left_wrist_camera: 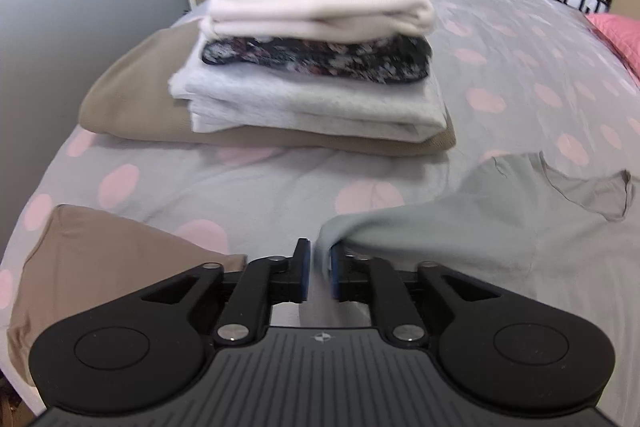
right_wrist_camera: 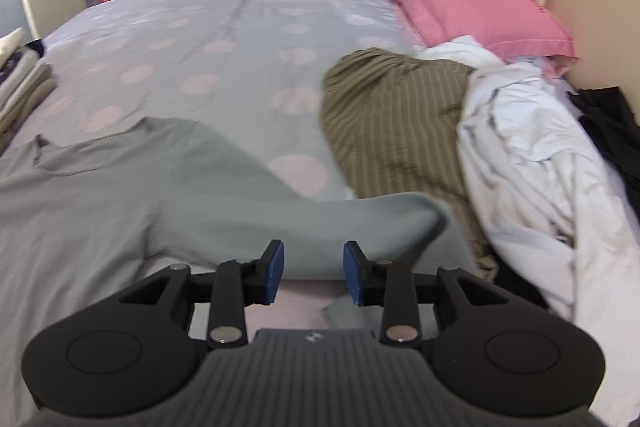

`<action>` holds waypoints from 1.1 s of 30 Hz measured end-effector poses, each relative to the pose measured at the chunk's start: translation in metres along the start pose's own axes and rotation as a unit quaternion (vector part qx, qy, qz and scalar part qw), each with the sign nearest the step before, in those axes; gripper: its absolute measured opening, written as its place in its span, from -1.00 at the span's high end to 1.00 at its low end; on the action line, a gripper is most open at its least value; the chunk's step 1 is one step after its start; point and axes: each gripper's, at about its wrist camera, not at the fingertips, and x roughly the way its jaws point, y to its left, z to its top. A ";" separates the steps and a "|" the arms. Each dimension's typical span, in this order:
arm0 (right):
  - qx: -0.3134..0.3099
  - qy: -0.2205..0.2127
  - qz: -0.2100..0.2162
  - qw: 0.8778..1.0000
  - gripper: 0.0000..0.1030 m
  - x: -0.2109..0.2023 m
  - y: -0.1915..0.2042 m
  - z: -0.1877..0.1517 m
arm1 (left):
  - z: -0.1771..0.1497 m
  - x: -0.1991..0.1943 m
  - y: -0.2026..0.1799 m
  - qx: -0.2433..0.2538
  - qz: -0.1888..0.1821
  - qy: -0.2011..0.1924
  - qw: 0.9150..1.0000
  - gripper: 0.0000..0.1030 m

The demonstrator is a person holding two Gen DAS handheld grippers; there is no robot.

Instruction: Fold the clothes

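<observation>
Grey-green shirt (left_wrist_camera: 500, 227) lies spread on the dotted bed (left_wrist_camera: 520, 39), its length running across between both claws. To its left stand a folded stack (left_wrist_camera: 316, 59) and a tan garment (left_wrist_camera: 100, 267). Left claw (left_wrist_camera: 319, 273) has the shirt's near-left edge between barely parted jaws; whether the pads press it I cannot tell. Right claw (right_wrist_camera: 314, 277) stands open, a raised shirt fold just ahead, with a striped garment (right_wrist_camera: 400, 131) further right.

I see soft, even daylight, no harsh shadows or glare; fisheye bends edges, corners vignette dark, fabric near fingers motion-blurred.
</observation>
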 end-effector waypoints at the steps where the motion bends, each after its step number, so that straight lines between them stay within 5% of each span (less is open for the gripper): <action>1: 0.000 0.007 0.017 1.000 0.26 0.000 0.005 -0.002 | -0.002 -0.001 -0.004 0.007 -0.005 -0.001 1.000 0.13; 2: 0.001 0.016 0.034 0.999 0.26 0.001 0.010 -0.005 | -0.005 -0.002 -0.009 0.016 -0.012 -0.004 1.000 -0.11; 8: -0.029 0.097 0.125 0.987 0.29 -0.002 0.054 -0.038 | -0.032 -0.022 -0.037 0.048 -0.068 0.012 0.996 -0.13; 14: -0.068 0.193 0.183 0.962 0.42 -0.013 0.086 -0.091 | -0.070 -0.031 -0.080 0.115 -0.134 0.066 0.982 -0.13; 24: -0.129 0.290 0.179 0.931 0.41 -0.024 0.098 -0.130 | -0.139 -0.040 -0.115 0.216 -0.186 0.171 0.943 -0.13; 33: -0.141 0.361 0.167 0.907 0.43 -0.011 0.093 -0.148 | -0.207 -0.033 -0.117 0.285 -0.185 0.288 0.895 -0.13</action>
